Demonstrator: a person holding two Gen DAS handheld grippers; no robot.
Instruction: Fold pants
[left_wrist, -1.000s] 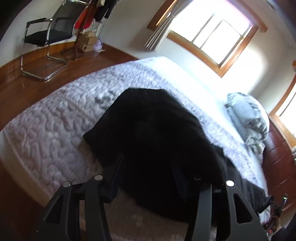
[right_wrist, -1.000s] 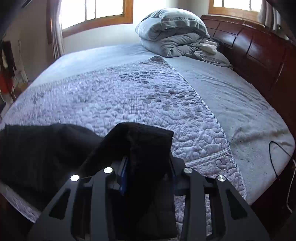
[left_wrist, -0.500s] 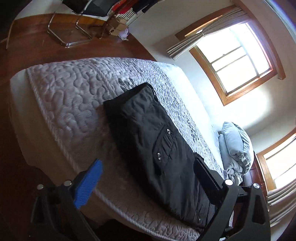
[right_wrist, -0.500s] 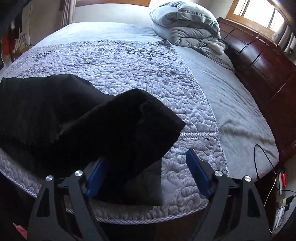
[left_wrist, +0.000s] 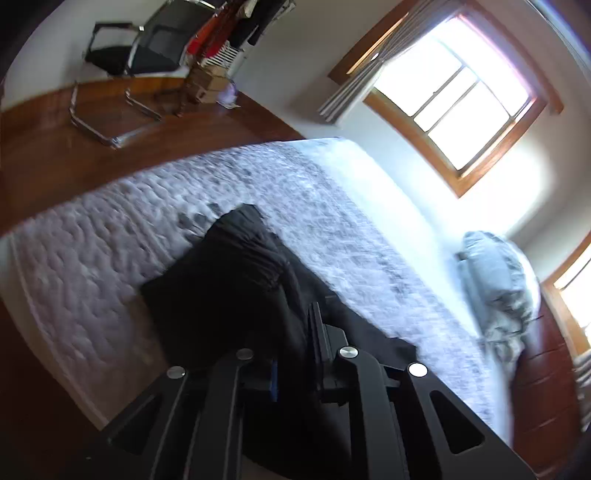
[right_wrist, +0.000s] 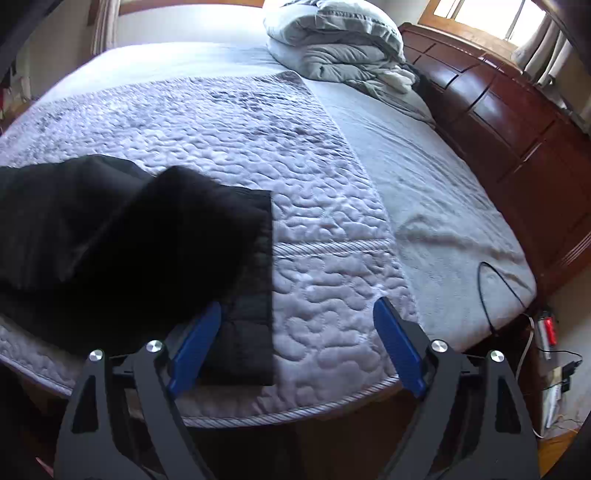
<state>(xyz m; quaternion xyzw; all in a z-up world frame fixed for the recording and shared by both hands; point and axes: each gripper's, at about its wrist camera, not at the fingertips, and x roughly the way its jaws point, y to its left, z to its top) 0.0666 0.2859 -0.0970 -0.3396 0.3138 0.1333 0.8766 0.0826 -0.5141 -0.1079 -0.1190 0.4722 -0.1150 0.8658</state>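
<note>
Black pants (left_wrist: 229, 280) lie along the near edge of the quilted bed. In the left wrist view my left gripper (left_wrist: 293, 347) is shut on a fold of the black cloth, with fabric bunched between the fingers. In the right wrist view the pants (right_wrist: 110, 236) lie at the left, partly doubled over, with one flat end (right_wrist: 251, 295) at the bed edge. My right gripper (right_wrist: 295, 339) is open and empty above the edge, its left blue pad (right_wrist: 195, 343) beside the cloth.
The bed has a quilted grey cover (right_wrist: 258, 140) and a rolled grey duvet (right_wrist: 332, 40) near the dark wooden headboard (right_wrist: 517, 122). A black cable (right_wrist: 495, 291) lies on the right corner. A chair (left_wrist: 140, 51) stands on the wooden floor (left_wrist: 74, 147) beyond the bed.
My left gripper was open half a second ago and has now shut on the pants. My right gripper let go of the cloth, opened and pulled back toward the bed edge.
</note>
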